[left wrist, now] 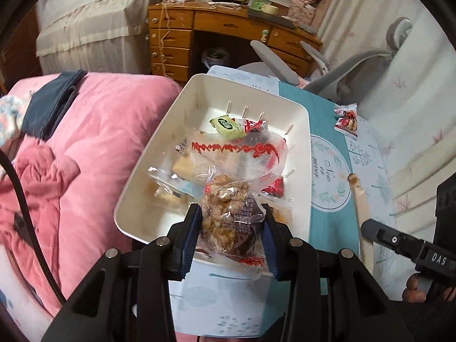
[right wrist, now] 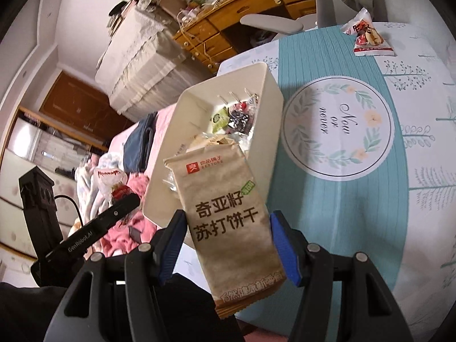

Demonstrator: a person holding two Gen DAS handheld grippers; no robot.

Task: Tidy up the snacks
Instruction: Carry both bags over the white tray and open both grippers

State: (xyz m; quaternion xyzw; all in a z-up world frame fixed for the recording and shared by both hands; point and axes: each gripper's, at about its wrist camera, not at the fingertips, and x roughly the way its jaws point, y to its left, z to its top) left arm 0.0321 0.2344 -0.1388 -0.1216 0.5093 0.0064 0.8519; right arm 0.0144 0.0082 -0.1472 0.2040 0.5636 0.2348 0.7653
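The left gripper (left wrist: 230,222) is clamping its blue-padded fingers (left wrist: 192,236) on a clear packet of nut brittle (left wrist: 228,213), holding it over the near end of the white bin (left wrist: 134,193) on the bench (left wrist: 327,222). The right gripper (right wrist: 228,242) is pinching a tan cracker pack (right wrist: 228,222) between its fingers (right wrist: 285,256), poised at the bin's near wall. Inside the bin, a green sweet (left wrist: 226,124) and other wrapped snacks are piling up. One red-and-white snack packet (right wrist: 367,35) is lying alone on the bench's far side.
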